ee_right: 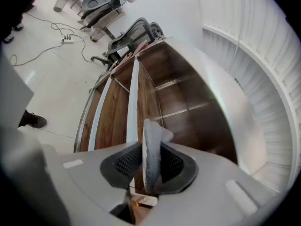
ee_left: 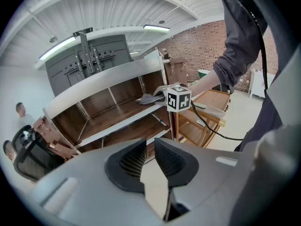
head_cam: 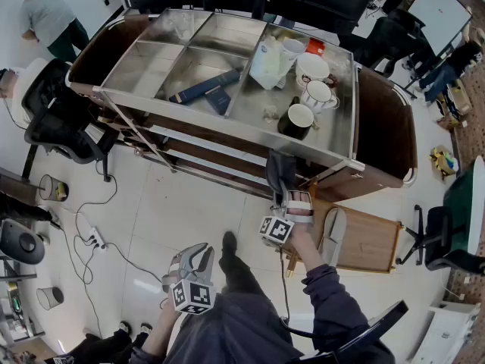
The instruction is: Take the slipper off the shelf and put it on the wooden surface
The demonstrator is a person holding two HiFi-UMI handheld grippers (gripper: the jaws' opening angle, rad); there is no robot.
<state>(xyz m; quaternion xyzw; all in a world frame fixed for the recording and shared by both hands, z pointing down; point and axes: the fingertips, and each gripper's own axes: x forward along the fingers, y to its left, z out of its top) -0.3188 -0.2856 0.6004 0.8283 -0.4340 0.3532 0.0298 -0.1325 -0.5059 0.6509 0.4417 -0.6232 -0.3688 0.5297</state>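
The right gripper [ee_right: 151,161] clamps the grey slipper [ee_right: 153,142] edge-on between its jaws by the shelf [ee_right: 146,93]; the left gripper [ee_left: 150,149] hangs empty, jaws slightly parted.

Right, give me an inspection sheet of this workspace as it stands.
Surface: wooden surface, low, beside the shelf; other slipper lies on it.
Job's things: grey slipper, at the shelf, gripped.
Clutter: mugs and books on the shelf's steel top.
Grippers: right gripper jaws shut on the grey slipper; left gripper jaws slightly apart, empty.
Cables: power strip with cable on the floor.
Surroundings: office chair; person standing far off.
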